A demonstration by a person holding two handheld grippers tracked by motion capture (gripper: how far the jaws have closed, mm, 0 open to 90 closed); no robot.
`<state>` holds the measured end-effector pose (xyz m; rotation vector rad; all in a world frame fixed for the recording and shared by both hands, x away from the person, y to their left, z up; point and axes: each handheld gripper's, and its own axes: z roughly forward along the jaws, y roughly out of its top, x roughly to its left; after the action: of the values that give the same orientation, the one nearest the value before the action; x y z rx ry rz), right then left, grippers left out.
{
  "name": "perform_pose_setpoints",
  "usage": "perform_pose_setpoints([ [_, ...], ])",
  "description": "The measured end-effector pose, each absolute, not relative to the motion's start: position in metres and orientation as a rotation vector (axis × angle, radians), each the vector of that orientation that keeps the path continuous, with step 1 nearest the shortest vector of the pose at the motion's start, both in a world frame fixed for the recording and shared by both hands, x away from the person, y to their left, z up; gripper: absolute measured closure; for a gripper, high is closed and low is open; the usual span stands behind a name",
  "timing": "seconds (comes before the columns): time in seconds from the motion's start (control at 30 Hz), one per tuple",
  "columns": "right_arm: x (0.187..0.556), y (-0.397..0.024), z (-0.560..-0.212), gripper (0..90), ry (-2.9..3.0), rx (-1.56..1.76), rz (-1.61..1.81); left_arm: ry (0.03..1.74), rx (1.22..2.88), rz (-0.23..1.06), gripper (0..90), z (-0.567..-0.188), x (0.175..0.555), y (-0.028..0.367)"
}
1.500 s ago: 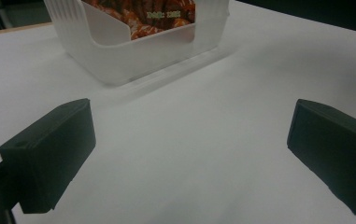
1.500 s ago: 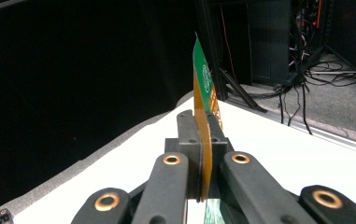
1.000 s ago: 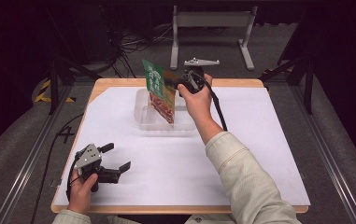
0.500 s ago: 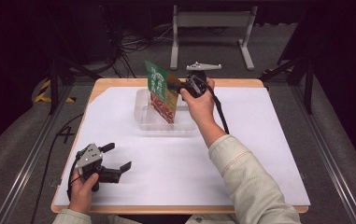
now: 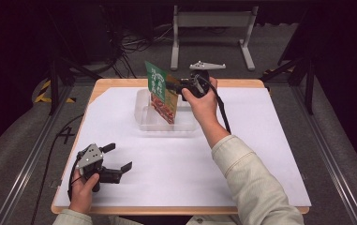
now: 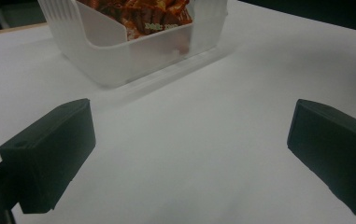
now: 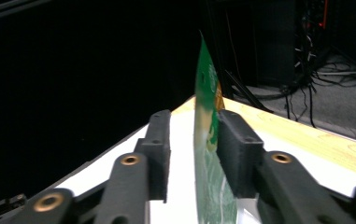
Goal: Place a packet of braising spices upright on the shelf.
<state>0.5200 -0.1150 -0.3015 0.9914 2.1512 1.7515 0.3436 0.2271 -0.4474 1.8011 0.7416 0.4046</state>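
A green and red snack packet (image 5: 159,91) stands tilted with its lower end in a clear plastic bin (image 5: 143,117) at the table's far middle. My right gripper (image 5: 174,86) is at the packet's top edge. Its jaws have just been opening. In the right gripper view the packet (image 7: 206,107) stands edge-on between the jaws of that gripper (image 7: 192,140), with a gap on the left side. My left gripper (image 5: 120,157) rests open at the front left with nothing between its fingers (image 6: 189,154). It faces the bin (image 6: 119,51) and the packet's red end (image 6: 143,14).
A white sheet (image 5: 260,154) covers the wooden table (image 5: 110,83). A grey three-cornered plate (image 5: 206,65) lies past the far edge. Beyond it stand a metal frame (image 5: 213,23) and cables on the dark floor.
The right hand and the packet have barely shifted over the bin. The left hand has kept still.
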Motion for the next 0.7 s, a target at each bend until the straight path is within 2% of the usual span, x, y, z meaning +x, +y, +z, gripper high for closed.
perform_pose_setpoints([
  [0.13,0.513,-0.117,-0.294,55.9,2.138,0.938,1.765,0.737,1.804,0.408,1.6,-0.448,0.344,0.227],
  [0.23,0.508,-0.118,-0.290,55.4,2.135,0.944,1.779,0.740,1.799,0.406,1.6,-0.448,0.344,0.227],
  [0.4,0.494,-0.122,-0.279,46.6,2.113,0.871,1.756,0.742,1.802,0.417,1.6,-0.447,0.345,0.227],
  [0.6,0.472,-0.140,-0.266,35.7,2.071,0.797,1.762,0.736,1.802,0.416,1.6,-0.447,0.348,0.224],
  [0.7,0.463,-0.150,-0.263,33.6,2.066,0.780,1.766,0.736,1.806,0.414,1.6,-0.448,0.348,0.224],
])
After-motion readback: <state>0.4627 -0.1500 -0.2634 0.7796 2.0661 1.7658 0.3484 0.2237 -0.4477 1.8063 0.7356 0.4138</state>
